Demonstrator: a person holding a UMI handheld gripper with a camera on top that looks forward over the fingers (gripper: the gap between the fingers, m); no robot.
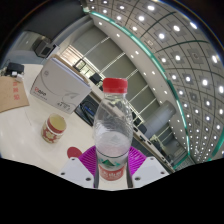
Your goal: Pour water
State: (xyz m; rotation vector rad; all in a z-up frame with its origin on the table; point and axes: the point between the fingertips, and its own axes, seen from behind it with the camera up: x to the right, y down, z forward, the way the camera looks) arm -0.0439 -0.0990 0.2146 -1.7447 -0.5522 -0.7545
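Bottle [112,125], red-capped and clear, stands upright grasped by the fingers [110,176], jar [54,128] nearby.

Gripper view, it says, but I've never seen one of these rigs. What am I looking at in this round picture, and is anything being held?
There is no robot arm here. A person carries a handheld tool with two fingers, and a wide-angle camera rides on that tool looking forward along the fingers, which is why the room bends into a circle.

The pink pads at the bottom are the inner faces of the gripper. Between them stands a clear plastic water bottle with a red cap and a green and red label; the pads appear to press on its lower part, so the bottle looks held.

Beyond the fingers, on the white table, is a small jar with a red lid. Farther back is a large white boxy machine, and a brown paper bag beside it. Above, rows of ceiling lights curve away.
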